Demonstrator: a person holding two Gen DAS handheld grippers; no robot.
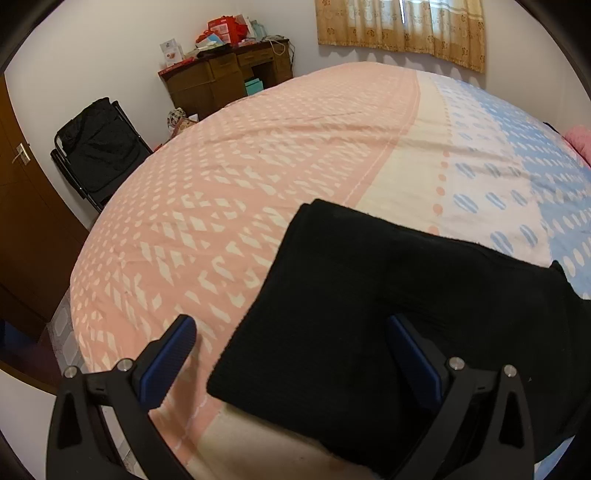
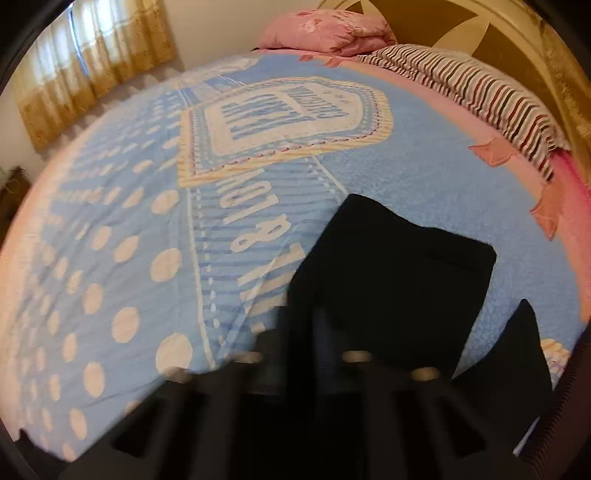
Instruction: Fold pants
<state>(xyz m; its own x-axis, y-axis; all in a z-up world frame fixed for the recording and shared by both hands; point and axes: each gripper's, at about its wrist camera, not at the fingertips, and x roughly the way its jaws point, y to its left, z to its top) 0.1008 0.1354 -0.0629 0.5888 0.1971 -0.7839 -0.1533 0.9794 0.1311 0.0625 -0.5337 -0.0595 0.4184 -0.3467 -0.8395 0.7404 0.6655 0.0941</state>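
The black pants (image 1: 388, 295) lie folded on the bed near its front edge. My left gripper (image 1: 291, 321) hovers open over their near left corner: one blue-padded finger (image 1: 173, 354) is above the pink sheet, the other (image 1: 413, 358) above the cloth, and nothing is pinched. In the right wrist view the pants (image 2: 399, 273) spread up and to the right from my right gripper (image 2: 306, 317). That gripper is blurred, with its jaws together at the pants' left edge. Whether cloth is caught between them I cannot tell. Another black flap (image 2: 517, 354) lies lower right.
The bed sheet (image 1: 258, 166) is pink on one side and blue (image 2: 129, 221) on the other. A pink pillow (image 2: 325, 29) and a striped quilt (image 2: 472, 92) sit at the headboard. A wooden desk (image 1: 229, 77), a black chair (image 1: 99, 147) and a door (image 1: 22, 221) stand beyond the bed.
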